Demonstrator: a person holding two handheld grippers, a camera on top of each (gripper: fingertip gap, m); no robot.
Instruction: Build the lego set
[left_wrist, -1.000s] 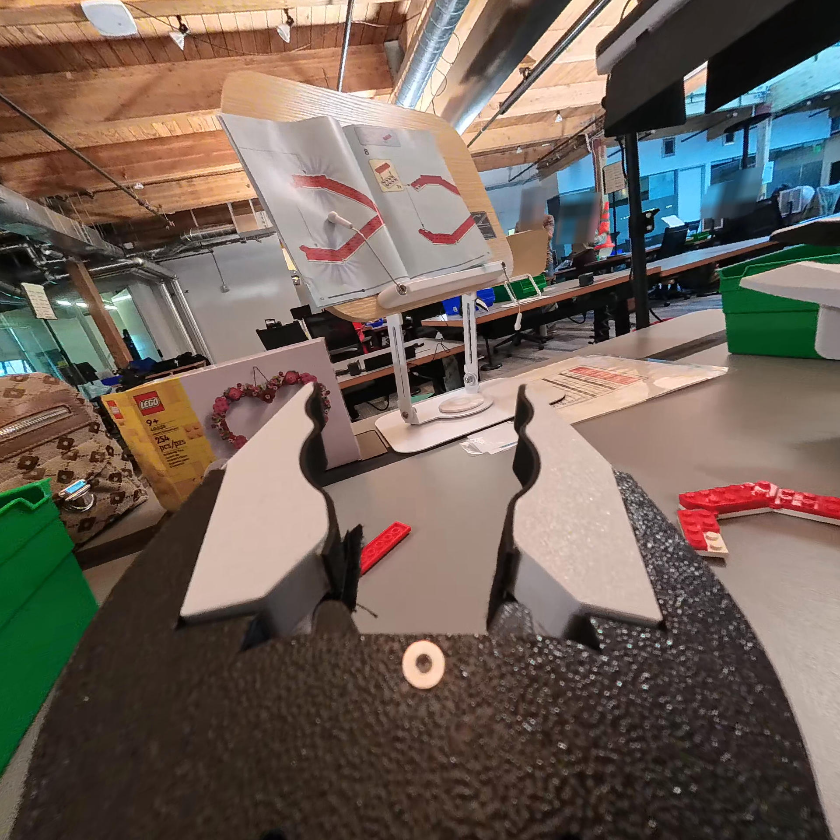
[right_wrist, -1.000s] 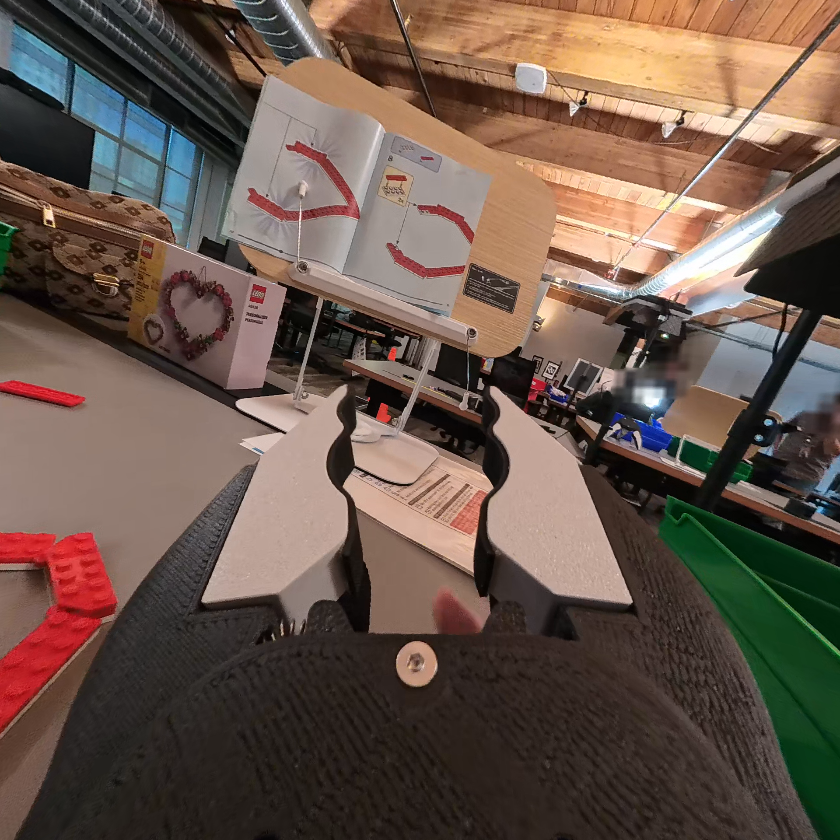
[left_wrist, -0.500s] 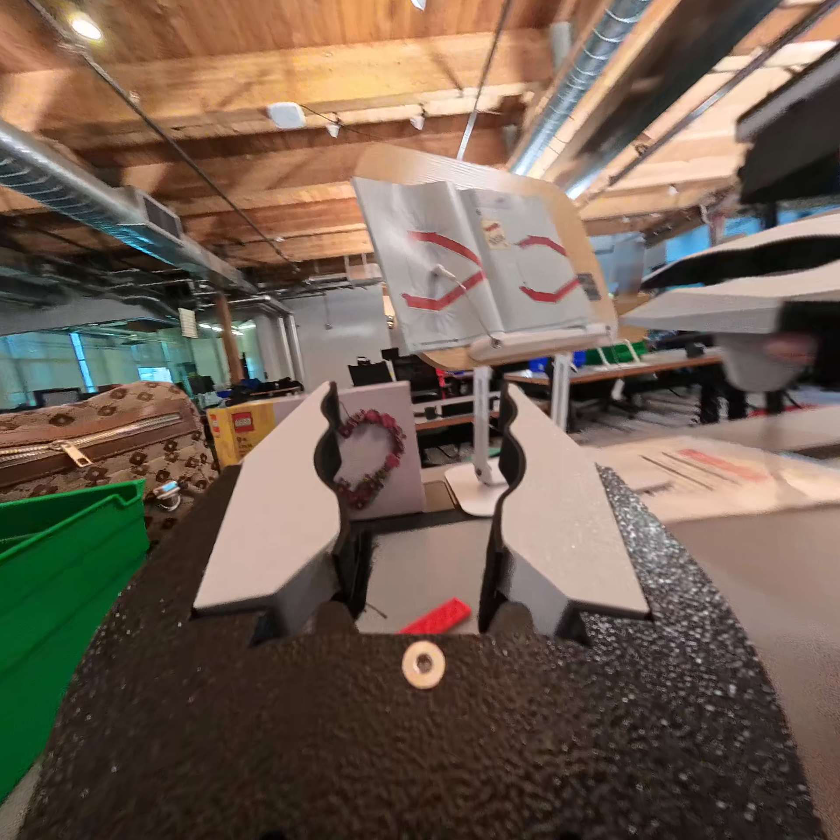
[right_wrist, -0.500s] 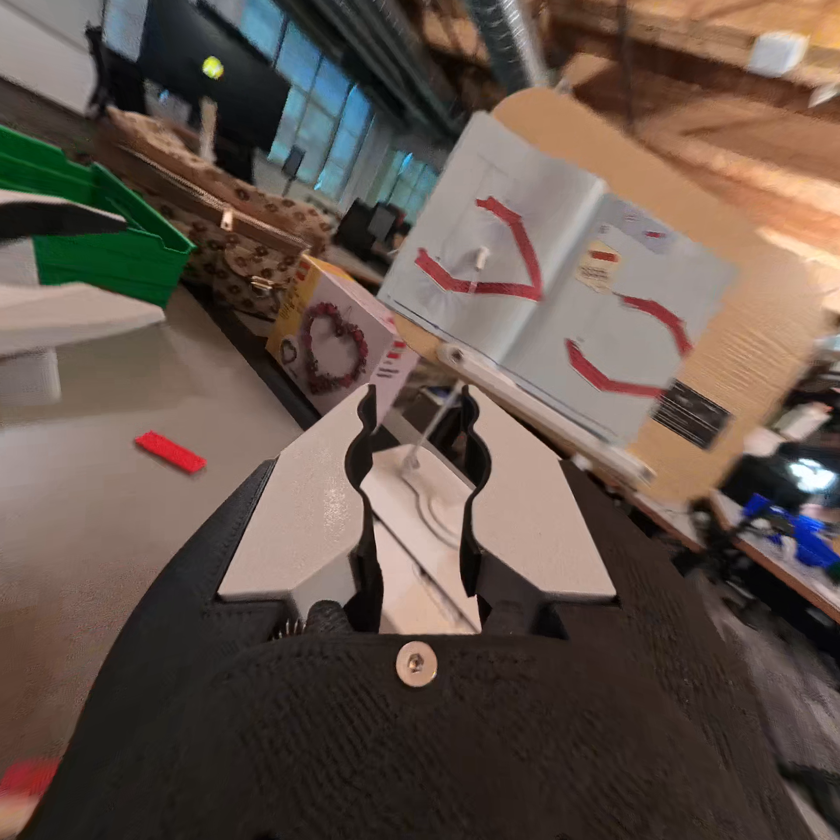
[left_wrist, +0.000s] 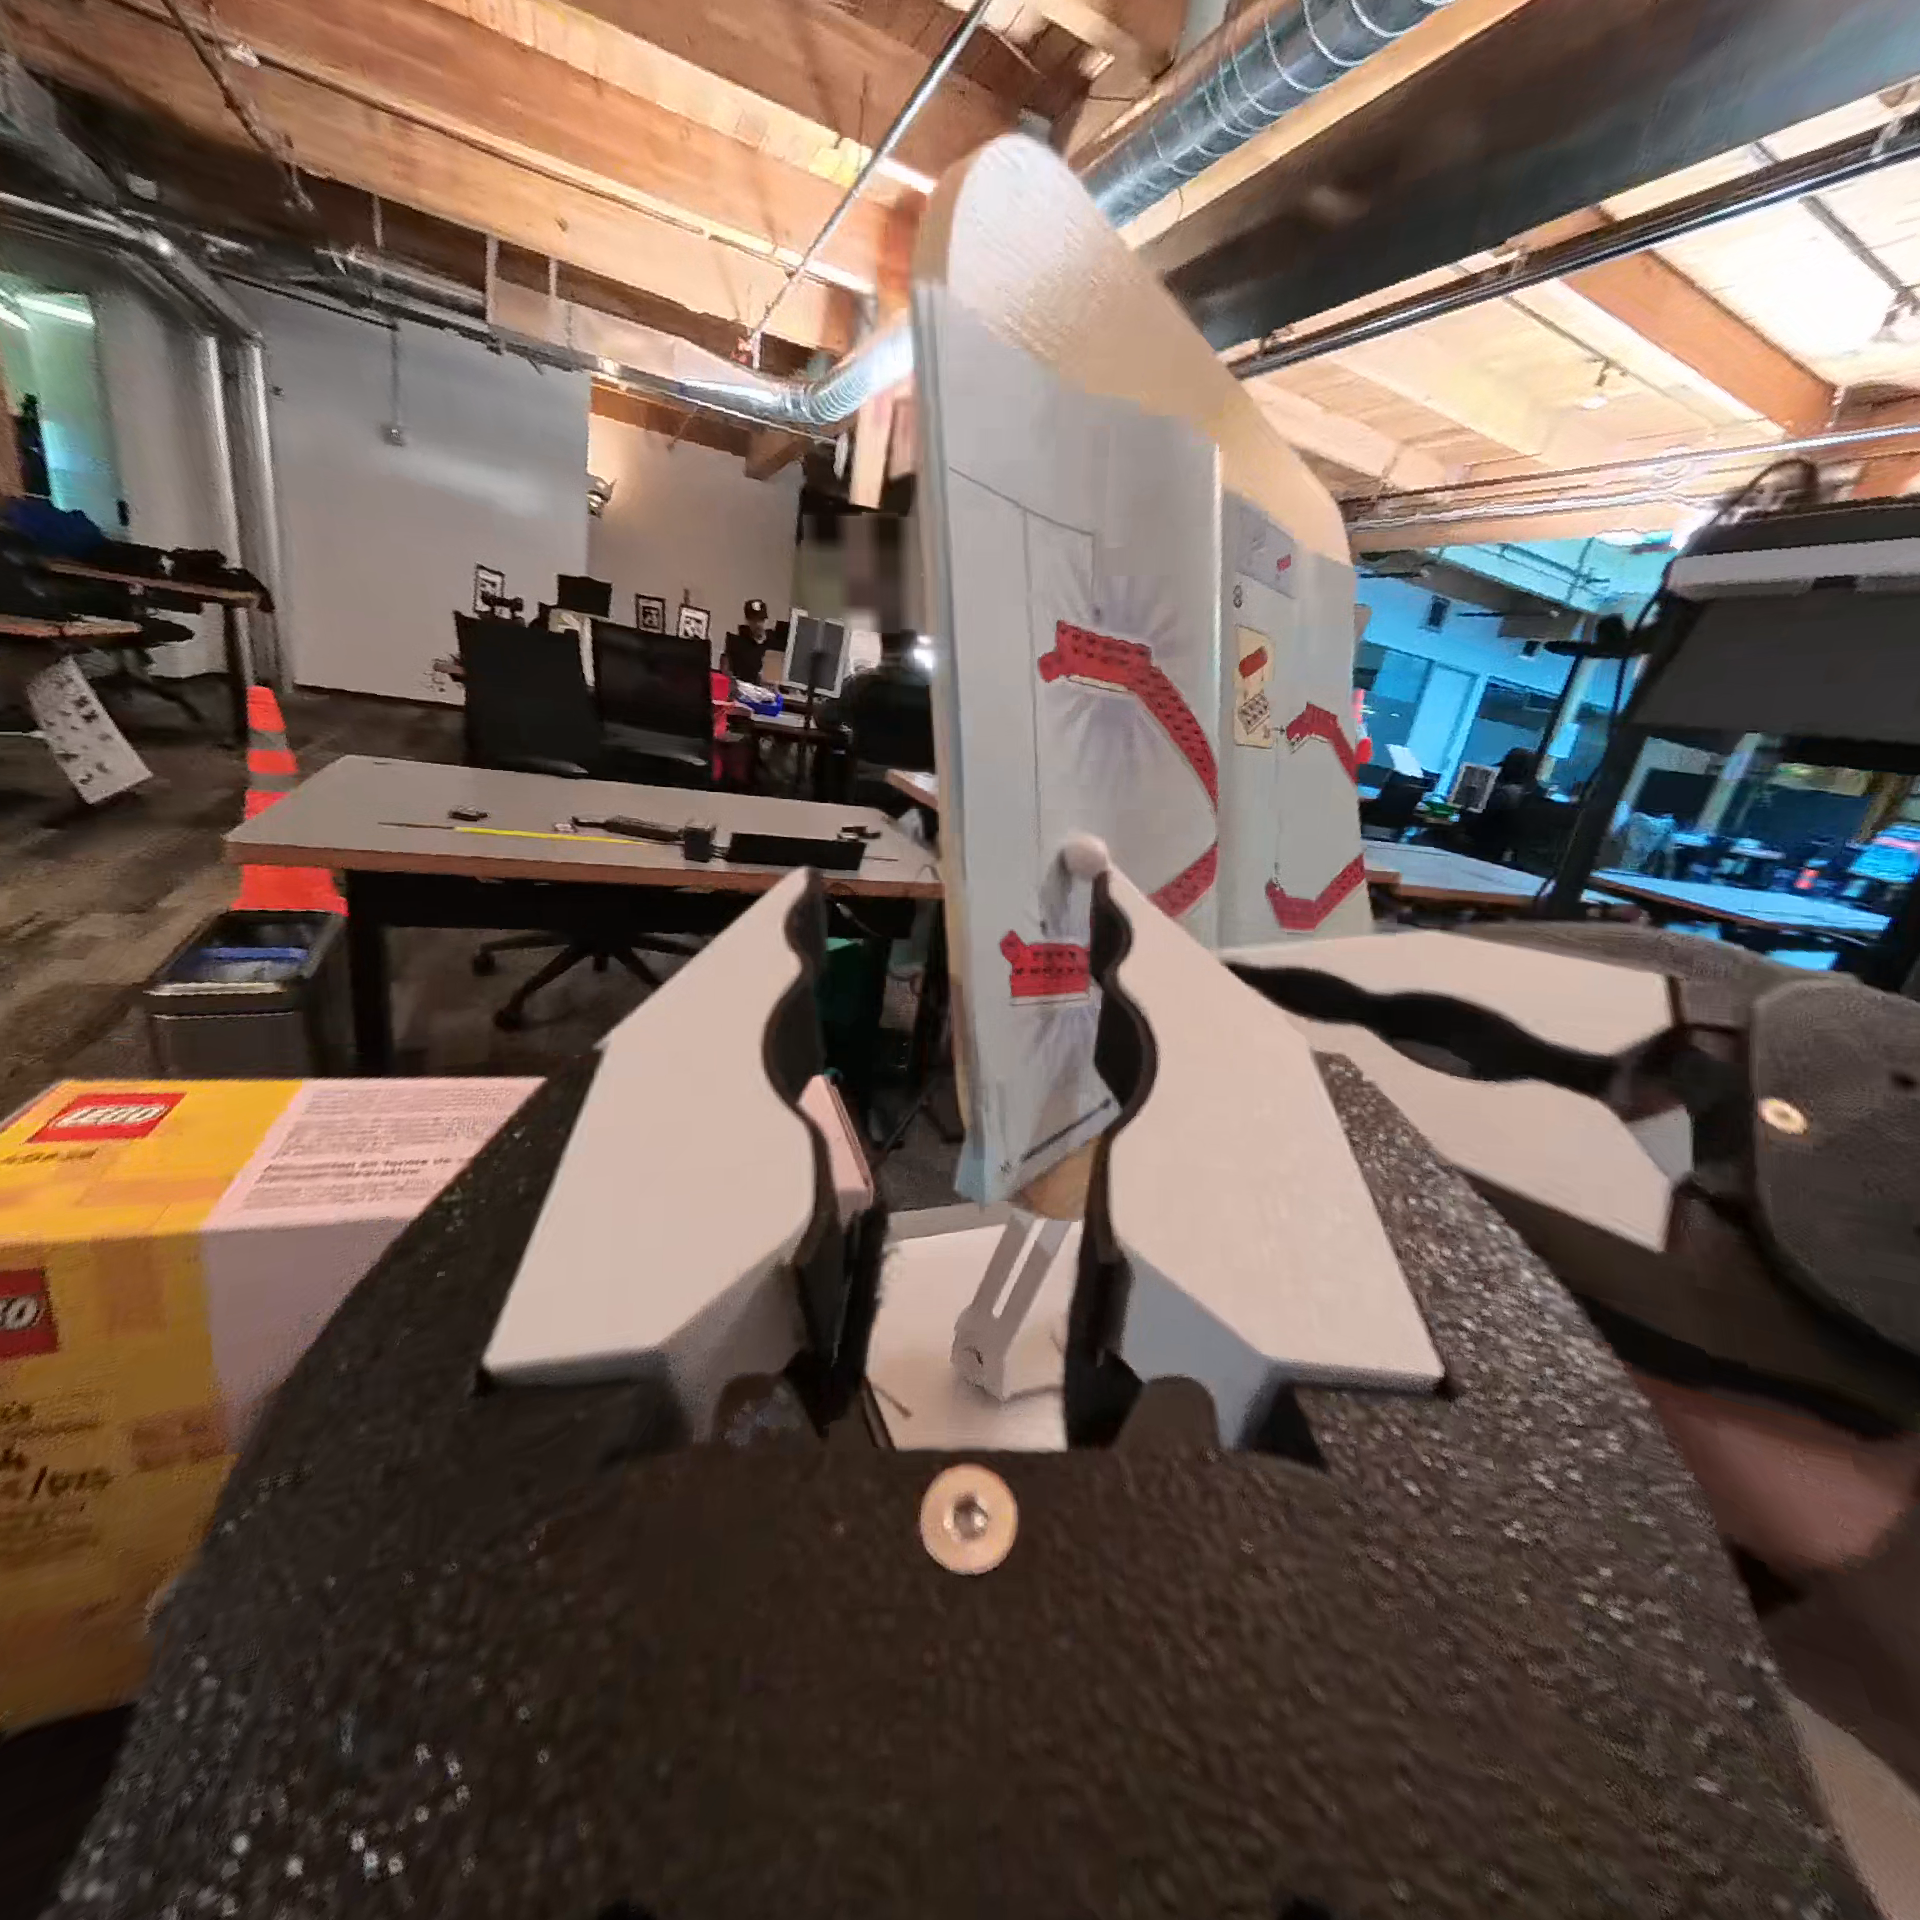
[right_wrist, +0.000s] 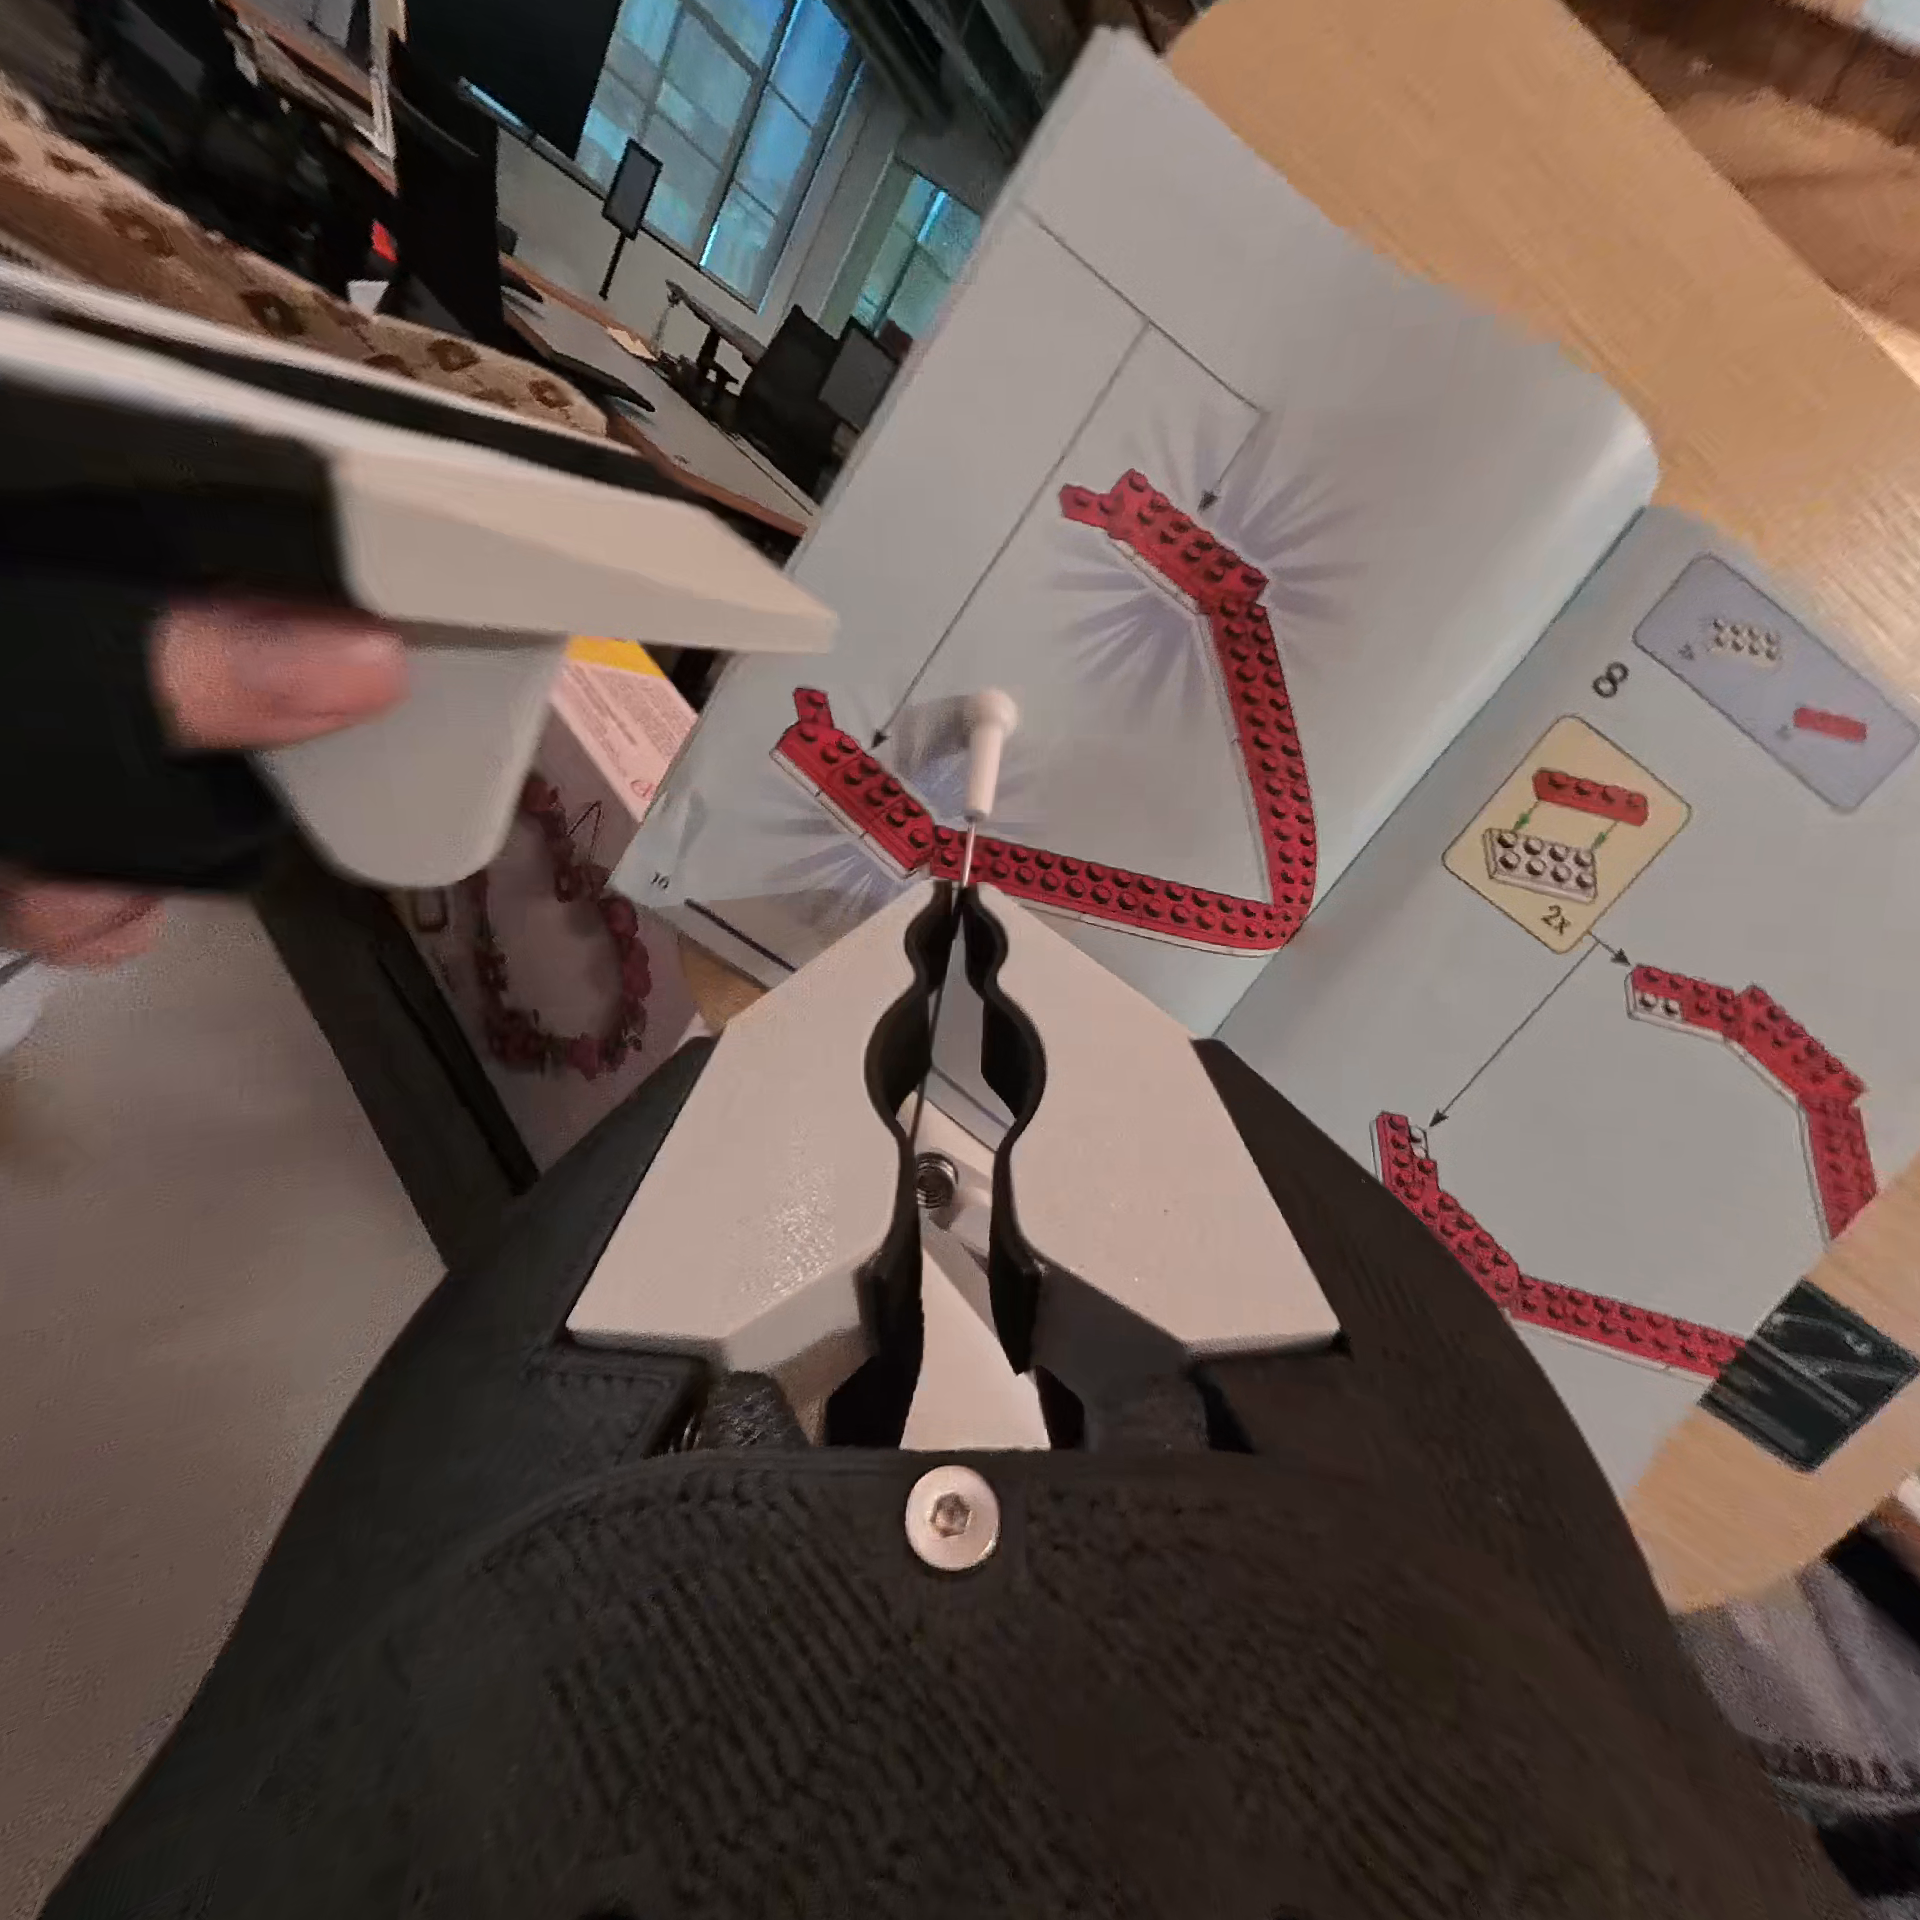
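The lego box sits at the far left of the left wrist view, on its side on the tabletop. Its near face is yellow with a red logo patch, and its white top panel carries blocks of small print too blurred to read.

The left claw is next to the right. It is released, with its jaws well apart. Through the gap show the white foot and slanted leg of a book stand.

The stand's wooden board rises above, seen almost edge-on. The open instruction booklet rests against it, its pale blue pages printed with red brick arcs. The right claw comes in from the right edge, pointing at the booklet. Its tips are hidden behind the left claw's right finger.

In the right wrist view the left claw lies side-on at the upper left, held by a gloved hand with a bare fingertip showing. A brown patterned bag is behind it. Below it is the box face with a pink heart wreath picture.

In the centre the right claw is clenched, its tips meeting on the page-holder wire. That wire runs down through the slit between the jaws. Its white knob presses on the left page.

To the right, the booklet's pages show the red arcs with arrows, a step numeral, a grey parts inset and a yellow inset of two bricks joining. A black label with white marks is stuck on the board's lower right corner.
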